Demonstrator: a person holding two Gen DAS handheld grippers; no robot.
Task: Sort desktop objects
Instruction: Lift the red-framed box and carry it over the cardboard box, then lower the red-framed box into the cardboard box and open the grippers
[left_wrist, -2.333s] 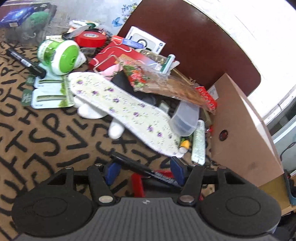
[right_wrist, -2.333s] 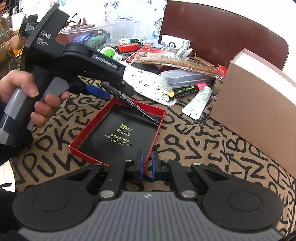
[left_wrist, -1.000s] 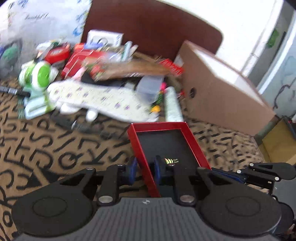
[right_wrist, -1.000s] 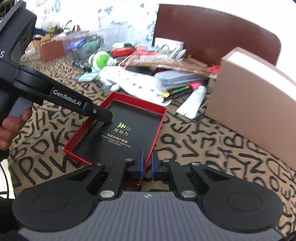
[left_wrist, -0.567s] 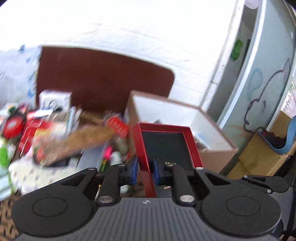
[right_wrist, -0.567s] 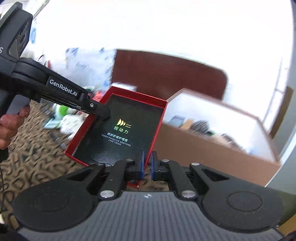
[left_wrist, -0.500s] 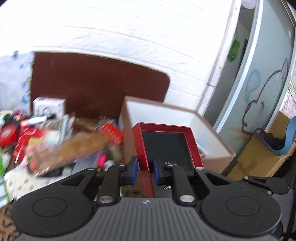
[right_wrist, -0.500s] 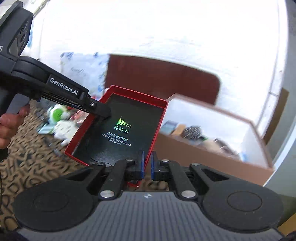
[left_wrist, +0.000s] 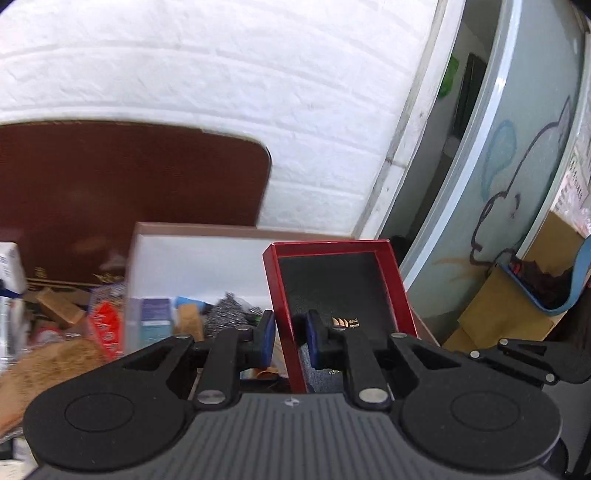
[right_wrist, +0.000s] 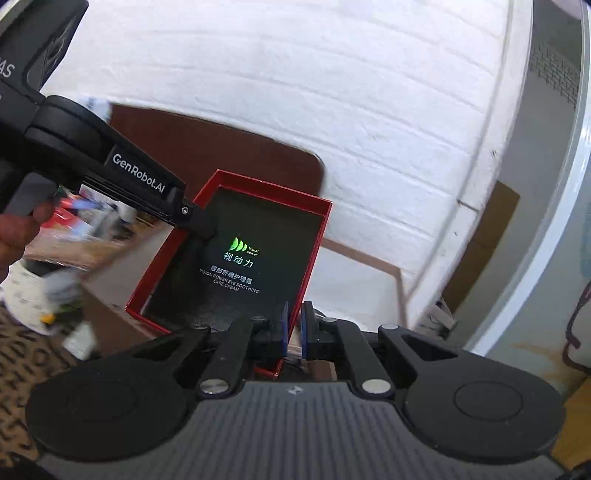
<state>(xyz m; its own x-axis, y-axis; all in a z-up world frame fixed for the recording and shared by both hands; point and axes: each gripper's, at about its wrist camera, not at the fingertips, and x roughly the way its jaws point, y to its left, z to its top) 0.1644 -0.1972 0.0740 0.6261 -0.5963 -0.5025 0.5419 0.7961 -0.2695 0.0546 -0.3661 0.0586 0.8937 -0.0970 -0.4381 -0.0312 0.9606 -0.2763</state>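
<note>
**Red Box Lid Being Held Up by Two Grippers**

A shallow red cardboard box lid with a black inside (right_wrist: 243, 258) is being held up in the air by both grippers. Its side wall is being pinched by the left gripper (left_wrist: 289, 341), whose blue pads (left_wrist: 266, 339) are nearly closed, one on each side of the thin red wall. Another wall of the lid is being squeezed by the right gripper (right_wrist: 292, 328), whose jaws are almost fully closed on it. White and green letters are being shown on the black inside.

The lid is being held over the near edge of a big brown cardboard box with a white inside (left_wrist: 207, 254). Small packets and a grey scrubber (left_wrist: 229, 308) are being kept in that box. A dark brown board (left_wrist: 129, 177) is being leaned on a white brick wall (left_wrist: 258, 74) behind. In the right wrist view a person's hand (right_wrist: 14, 232) is being seen on the left gripper's handle, and the things on the patterned table (right_wrist: 14, 350) are being blurred.
</note>
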